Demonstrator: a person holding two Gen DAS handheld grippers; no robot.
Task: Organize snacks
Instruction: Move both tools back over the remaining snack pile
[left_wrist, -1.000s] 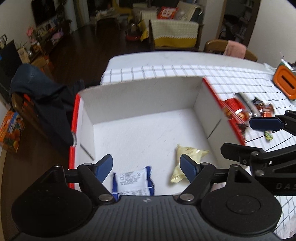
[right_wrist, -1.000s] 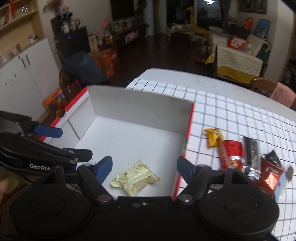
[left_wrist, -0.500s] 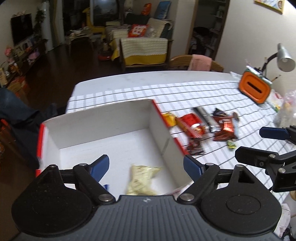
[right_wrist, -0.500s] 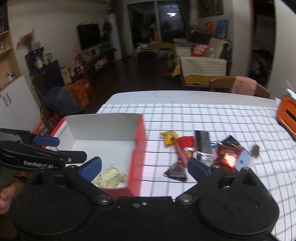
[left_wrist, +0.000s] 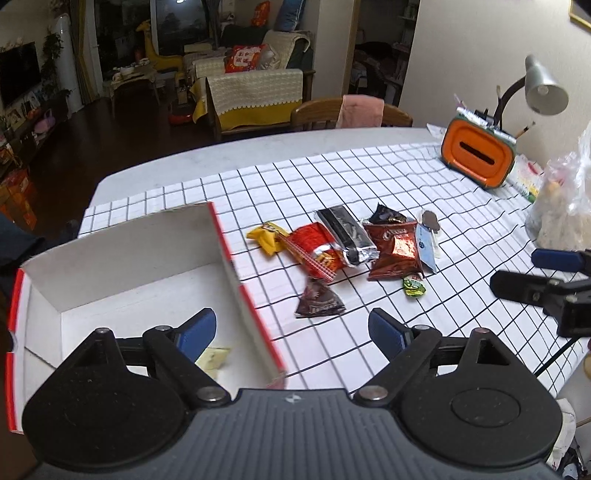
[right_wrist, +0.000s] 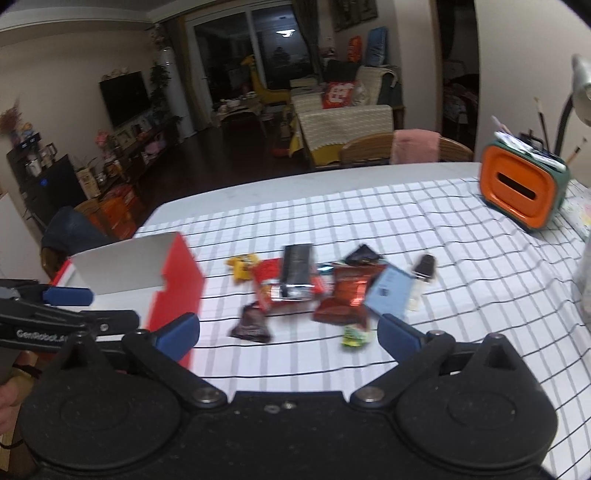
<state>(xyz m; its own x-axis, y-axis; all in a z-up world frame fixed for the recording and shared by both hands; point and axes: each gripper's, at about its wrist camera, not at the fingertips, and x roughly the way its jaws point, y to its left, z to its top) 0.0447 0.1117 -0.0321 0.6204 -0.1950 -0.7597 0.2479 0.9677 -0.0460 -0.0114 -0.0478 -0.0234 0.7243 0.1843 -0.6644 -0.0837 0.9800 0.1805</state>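
Observation:
A white box with red outer sides (left_wrist: 125, 258) stands at the table's left; it also shows in the right wrist view (right_wrist: 173, 280). A pale yellow packet (left_wrist: 212, 359) lies inside it. A pile of snacks lies right of the box: a yellow packet (left_wrist: 267, 238), a red packet (left_wrist: 314, 251), a silver-black bar (left_wrist: 345, 234), a brown-red bag (left_wrist: 397, 249), a dark triangular packet (left_wrist: 317, 301) and a small green sweet (left_wrist: 413, 286). My left gripper (left_wrist: 291, 330) is open and empty above the box's right wall. My right gripper (right_wrist: 288, 334) is open and empty, just before the pile.
An orange tissue holder (left_wrist: 478, 157) and a desk lamp (left_wrist: 543, 88) stand at the back right. A clear plastic bag (left_wrist: 565, 210) sits at the right edge. A wooden chair (left_wrist: 351, 114) stands behind the table. The checked cloth (left_wrist: 369, 177) covers the table.
Both grippers have swung right, away from over the box toward the snack pile. The blue-white packet in the box has gone out of view. Both stay open.

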